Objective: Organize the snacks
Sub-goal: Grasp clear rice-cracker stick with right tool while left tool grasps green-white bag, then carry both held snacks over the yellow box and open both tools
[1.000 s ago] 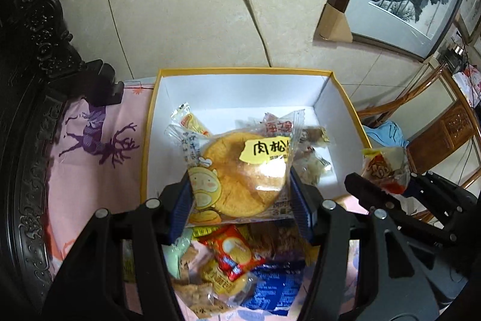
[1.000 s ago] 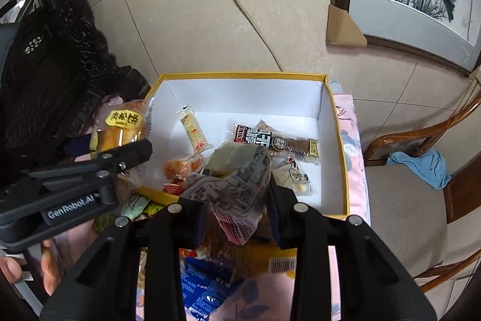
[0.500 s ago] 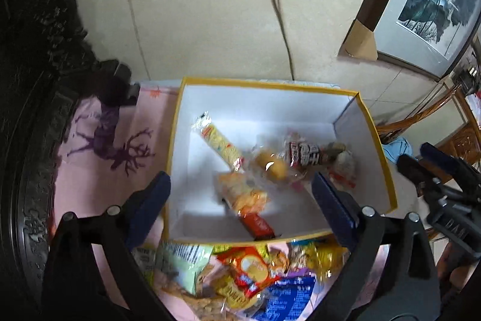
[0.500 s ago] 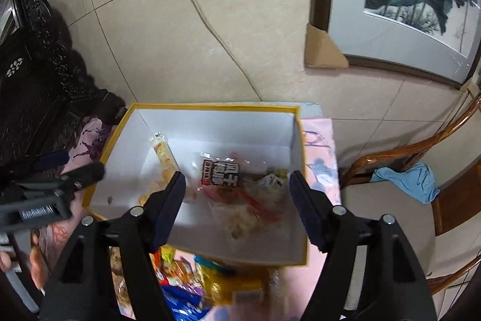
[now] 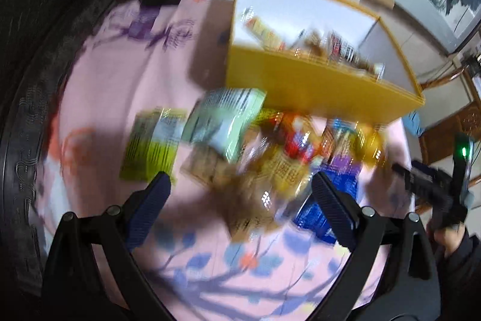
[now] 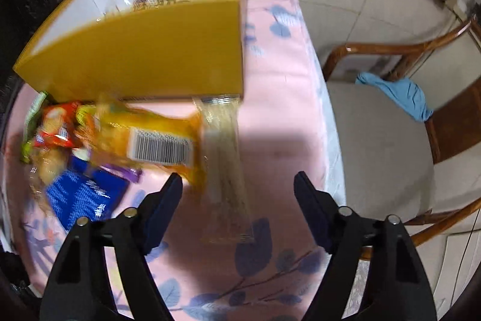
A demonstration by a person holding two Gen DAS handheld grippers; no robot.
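One yellow box (image 5: 324,83) with white inner walls stood ahead of both pairs of fingers on a pink cloth (image 5: 114,74) printed with blue leaves. The left gripper (image 5: 242,202) was released, its two ribbed dark-blue pads spread wide with nothing between them. The right gripper (image 6: 239,202) was likewise released and empty.

Several wrapped snacks lay inside the box; blur made their number impossible to tell. Loose snacks sat in one heap (image 5: 276,152) between the box and the left fingers. Among them could be picked out:
- one pale green pouch (image 5: 224,119), flat and rectangular, ahead of the left finger;
- one lime-green packet (image 5: 153,145) just left of it;
- one glossy blue packet (image 6: 82,196) left of the right gripper's left finger;
- one orange crinkly bag (image 6: 150,137) bearing a barcode;
- one clear long sleeve (image 6: 224,161) reaching back between the right fingers.

One wooden chair (image 6: 390,56) with a blue rag stood to the right.
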